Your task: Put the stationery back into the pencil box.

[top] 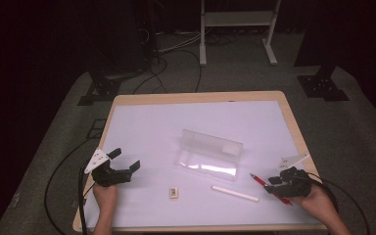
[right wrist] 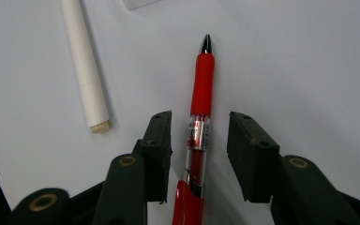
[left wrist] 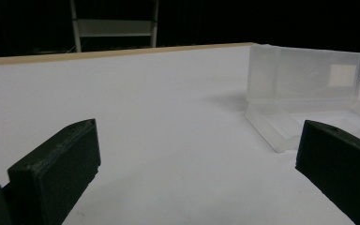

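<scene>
A red pen [right wrist: 202,84] lies flat on the white mat, its tip pointing away from me in the right gripper view. My right gripper [right wrist: 200,119] straddles the pen's barrel; the left jaw is close to it and a gap shows on the other side, so the pads do not press. In the high view this gripper [top: 274,185] sits at the table's front right over the pen [top: 258,179]. My left gripper [top: 126,159] rests at the front left, open and holding nothing. Its wide-apart jaws [left wrist: 199,129] face a clear plastic box [left wrist: 304,75].
The clear box [top: 210,154] lies open mid-table with its lid raised. A white stick [top: 235,193] lies left of the pen, and shows again [right wrist: 85,70] beside the right gripper. A small pale block [top: 174,193] sits near the front edge. The white mat [top: 152,122] covers the wooden table.
</scene>
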The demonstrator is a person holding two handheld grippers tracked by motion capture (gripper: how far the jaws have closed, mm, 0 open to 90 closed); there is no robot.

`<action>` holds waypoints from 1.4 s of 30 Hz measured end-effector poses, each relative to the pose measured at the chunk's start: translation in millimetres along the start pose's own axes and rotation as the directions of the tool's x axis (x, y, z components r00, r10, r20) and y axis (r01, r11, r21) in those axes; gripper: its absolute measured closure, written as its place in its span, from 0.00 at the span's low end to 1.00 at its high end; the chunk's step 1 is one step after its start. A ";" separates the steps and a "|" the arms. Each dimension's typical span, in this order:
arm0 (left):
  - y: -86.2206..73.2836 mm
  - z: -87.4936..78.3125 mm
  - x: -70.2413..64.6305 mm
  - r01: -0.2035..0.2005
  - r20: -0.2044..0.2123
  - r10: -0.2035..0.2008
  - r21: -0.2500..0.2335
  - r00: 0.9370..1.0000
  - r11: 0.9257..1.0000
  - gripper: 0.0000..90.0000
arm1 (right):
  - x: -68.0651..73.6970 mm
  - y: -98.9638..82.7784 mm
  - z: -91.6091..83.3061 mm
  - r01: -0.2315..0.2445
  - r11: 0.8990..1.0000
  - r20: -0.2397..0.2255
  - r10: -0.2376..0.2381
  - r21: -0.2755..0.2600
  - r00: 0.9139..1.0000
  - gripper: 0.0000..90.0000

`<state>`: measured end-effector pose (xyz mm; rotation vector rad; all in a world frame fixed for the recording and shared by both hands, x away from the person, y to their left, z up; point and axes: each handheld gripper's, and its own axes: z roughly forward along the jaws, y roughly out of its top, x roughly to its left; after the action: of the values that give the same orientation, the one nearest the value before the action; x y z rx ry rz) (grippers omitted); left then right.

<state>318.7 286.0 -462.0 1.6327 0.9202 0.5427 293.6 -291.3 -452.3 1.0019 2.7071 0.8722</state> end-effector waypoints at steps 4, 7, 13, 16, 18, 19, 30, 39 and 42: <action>0.0 0.0 -0.1 0.001 0.000 -0.001 0.000 1.000 1.000 0.00 | 1.9 -1.1 2.5 0.009 1.000 0.005 -0.009 0.018 1.000 0.68; 0.0 0.0 0.0 0.000 0.000 0.000 0.000 1.000 1.000 0.00 | 2.5 -1.8 3.5 0.014 1.000 0.007 -0.014 0.023 1.000 0.71; 0.0 0.0 -0.1 0.000 0.000 0.000 0.000 1.000 1.000 0.00 | 3.6 -2.4 3.0 0.021 0.999 0.023 -0.022 0.026 0.999 0.75; 0.0 0.0 -0.1 0.000 0.000 0.000 0.000 1.000 1.000 0.00 | 5.5 -3.1 2.7 0.043 0.999 0.040 -0.044 0.032 0.998 0.82; 0.0 0.0 -0.1 -0.001 0.000 0.001 0.000 1.000 1.000 0.00 | 6.2 -3.1 2.5 0.044 0.998 0.043 -0.046 0.035 0.998 0.85; 0.0 0.0 -0.1 -0.001 0.000 0.001 0.000 1.000 1.000 0.00 | 6.5 -3.1 2.4 0.047 0.998 0.045 -0.049 0.036 0.998 0.85; 0.1 -0.1 -0.1 -0.001 0.001 0.001 -0.001 1.000 1.000 0.00 | 7.2 -4.6 2.3 0.029 0.999 0.051 -0.031 0.025 0.998 0.88; 0.1 -0.1 0.1 -0.001 0.001 0.001 -0.001 1.000 1.000 0.00 | 9.7 -2.4 1.3 0.041 0.999 0.037 -0.041 0.023 0.998 0.88; 0.1 -0.2 0.2 0.001 0.000 -0.001 0.000 1.000 1.000 0.00 | 10.3 0.6 -1.8 0.041 0.999 0.037 -0.041 0.013 0.998 0.88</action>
<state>318.7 286.2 -461.9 1.6320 0.9210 0.5423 285.4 -285.3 -449.7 0.9518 2.6953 0.8223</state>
